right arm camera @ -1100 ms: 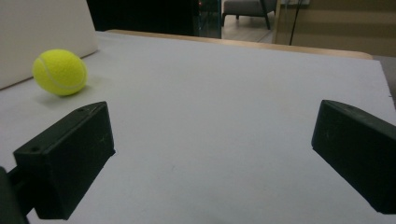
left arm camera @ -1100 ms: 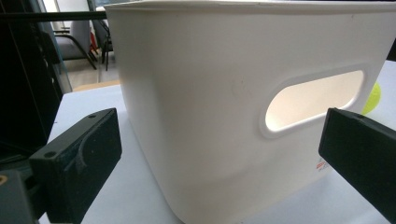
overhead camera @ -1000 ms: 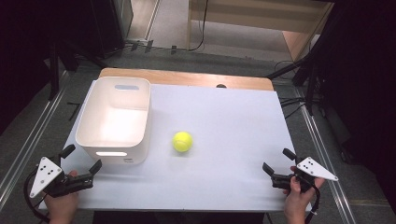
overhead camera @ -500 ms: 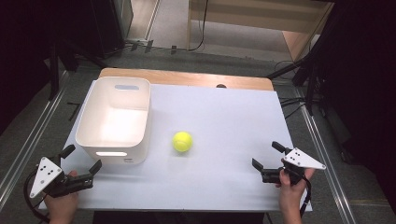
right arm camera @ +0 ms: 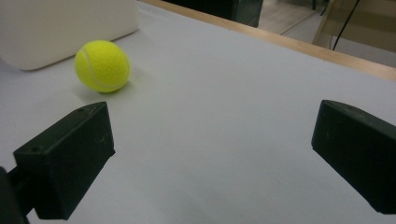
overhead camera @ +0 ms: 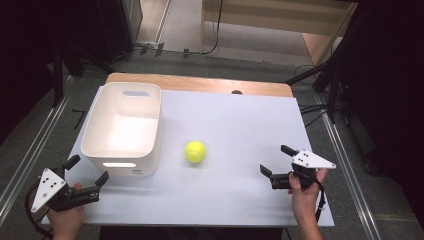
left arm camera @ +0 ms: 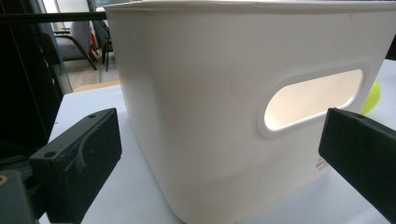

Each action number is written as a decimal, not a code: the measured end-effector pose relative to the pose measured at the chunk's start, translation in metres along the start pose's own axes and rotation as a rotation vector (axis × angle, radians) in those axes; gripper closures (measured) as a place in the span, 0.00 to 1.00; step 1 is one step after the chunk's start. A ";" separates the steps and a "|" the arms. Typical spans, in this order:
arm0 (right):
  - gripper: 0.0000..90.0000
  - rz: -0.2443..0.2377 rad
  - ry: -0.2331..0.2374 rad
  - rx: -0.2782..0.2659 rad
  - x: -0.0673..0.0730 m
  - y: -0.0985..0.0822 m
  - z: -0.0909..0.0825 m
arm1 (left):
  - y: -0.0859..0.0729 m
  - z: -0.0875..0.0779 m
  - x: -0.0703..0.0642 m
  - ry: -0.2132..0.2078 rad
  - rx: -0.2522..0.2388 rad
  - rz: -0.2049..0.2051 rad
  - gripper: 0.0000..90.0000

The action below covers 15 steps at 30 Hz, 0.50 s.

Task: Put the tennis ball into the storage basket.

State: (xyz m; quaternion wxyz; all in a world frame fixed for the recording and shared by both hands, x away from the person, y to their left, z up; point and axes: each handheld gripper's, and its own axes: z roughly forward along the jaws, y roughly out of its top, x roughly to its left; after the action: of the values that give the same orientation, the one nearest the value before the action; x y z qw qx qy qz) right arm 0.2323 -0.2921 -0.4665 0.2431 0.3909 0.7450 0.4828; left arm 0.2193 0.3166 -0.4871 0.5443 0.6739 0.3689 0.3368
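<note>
Lying mid-table just beside white bin (overhead camera: pixel 122 127), tennis ball (overhead camera: pixel 195 151) sat ahead-left of right gripper (overhead camera: pixel 278 166), jaws wide, empty. Left gripper (overhead camera: pixel 86 177), also wide, faced bin wall; right one looked better placed.

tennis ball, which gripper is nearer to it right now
Right. The right gripper sits open on the table beside the tennis ball, with bare tabletop between them. The left gripper is farther off, at the table's near corner in front of the white bin.
</note>
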 end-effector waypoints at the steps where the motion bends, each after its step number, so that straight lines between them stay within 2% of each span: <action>1: 0.00 -0.001 0.003 0.007 0.001 0.002 0.001 | 0.000 0.000 0.000 0.000 -0.001 0.000 0.00; 8: 0.00 -0.050 0.023 0.033 0.005 0.018 0.013 | 0.000 0.000 0.000 0.000 0.000 0.000 0.00; 15: 0.00 -0.088 0.082 0.089 0.011 0.031 0.031 | 0.000 0.000 0.000 -0.003 -0.002 0.001 0.00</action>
State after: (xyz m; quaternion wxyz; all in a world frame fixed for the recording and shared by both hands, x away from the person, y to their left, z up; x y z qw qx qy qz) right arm 0.2599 -0.2596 -0.4512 0.2160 0.3481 0.7916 0.4534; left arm 0.2192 0.3167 -0.4871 0.5452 0.6740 0.3677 0.3365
